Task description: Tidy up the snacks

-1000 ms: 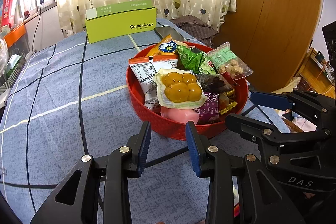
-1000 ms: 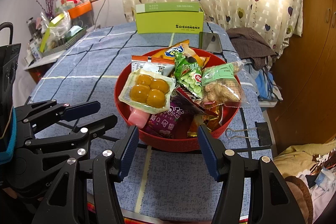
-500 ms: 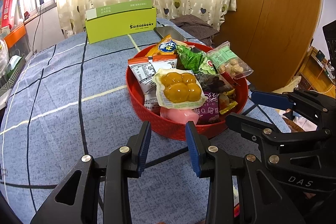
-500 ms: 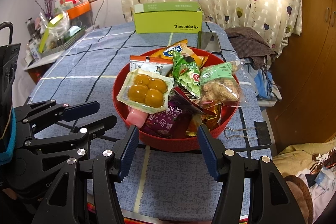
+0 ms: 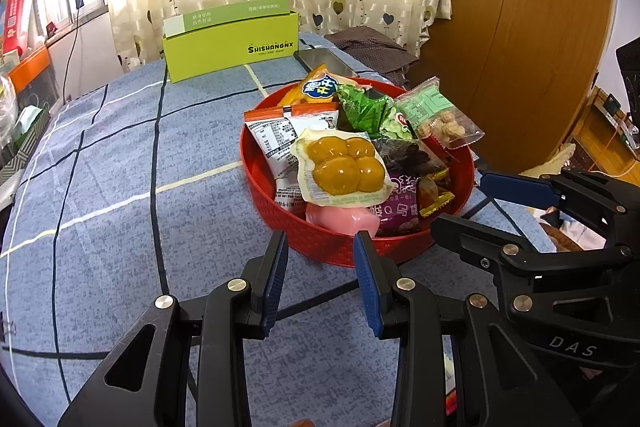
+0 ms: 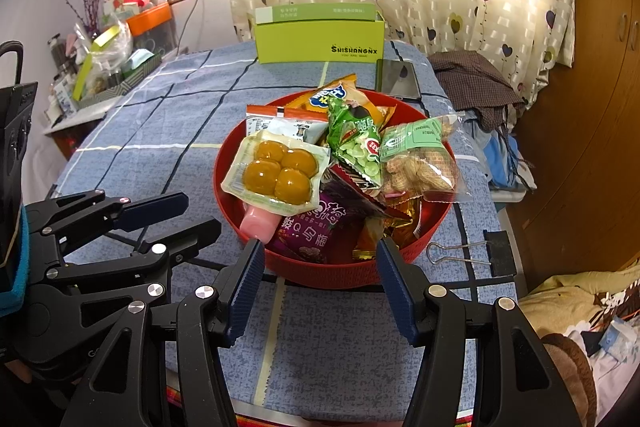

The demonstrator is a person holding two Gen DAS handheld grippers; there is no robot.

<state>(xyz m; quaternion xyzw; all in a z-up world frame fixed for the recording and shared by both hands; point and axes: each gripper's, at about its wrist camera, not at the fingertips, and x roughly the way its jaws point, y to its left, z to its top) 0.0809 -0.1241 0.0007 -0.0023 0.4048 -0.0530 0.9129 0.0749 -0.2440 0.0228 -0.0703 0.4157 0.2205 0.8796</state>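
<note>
Right wrist view: round red woven-plastic basket [image 6: 320,273] sits on the blue checked tablecloth [image 6: 168,115], heaped with packets. Landmark for all positions below = this basket.

Contents, from its near-left rim going back and right:
- clear vacuum pack of four yellow-brown balls [image 6: 278,173], topmost, over a pink plastic bottle [image 6: 258,225]
- purple foil packet [image 6: 310,229] at the near rim
- green pea packet [image 6: 354,143], central
- clear bag of peanuts with a green label [image 6: 420,163], overhanging the right rim
- white packet with an orange strip [image 6: 280,121] and an orange chip bag [image 6: 332,93] at the far side

No snack visible on the cloth outside the basket in either view.

Beyond the basket: lime-green open cardboard box [image 6: 318,35], interior not visible. Dark phone [image 6: 396,79] between the two. Black binder clip [image 6: 468,253] to the near right.

Right gripper [image 6: 320,255]: jaws spread wide, nothing between them, just short of the near rim. Left gripper [image 5: 320,247]: jaws parted less widely, also holding nothing, at the near-left rim.

Progress judgement: ambiguous. Fits either all snacks gathered into the basket (finished), or a full basket waiting to be sorted out, perhaps into the green box. The frames do not settle which.
</note>
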